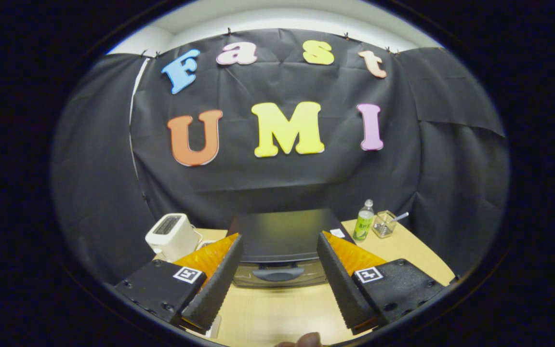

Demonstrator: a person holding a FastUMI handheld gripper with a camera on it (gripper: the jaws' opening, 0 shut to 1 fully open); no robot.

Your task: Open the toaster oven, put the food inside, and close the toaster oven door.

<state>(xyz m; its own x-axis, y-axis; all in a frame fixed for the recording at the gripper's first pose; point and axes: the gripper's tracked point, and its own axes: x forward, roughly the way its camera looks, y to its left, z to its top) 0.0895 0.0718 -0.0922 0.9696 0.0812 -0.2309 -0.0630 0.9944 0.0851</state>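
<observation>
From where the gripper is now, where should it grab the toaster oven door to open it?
Grab the dark handle, the wide bar across the top of the glass door on the toaster oven. It sticks out toward the gripper, so coming straight from the front and slightly above looks best. The jaws stand wide open, apart from it, with the handle ahead between them. The door is still closed.

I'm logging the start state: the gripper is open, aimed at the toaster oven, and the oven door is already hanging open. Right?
Not quite. The gripper view shows the toaster oven door shut, its handle facing the gripper. The rest holds: the fingers are spread open, with the oven just ahead between them.
</observation>
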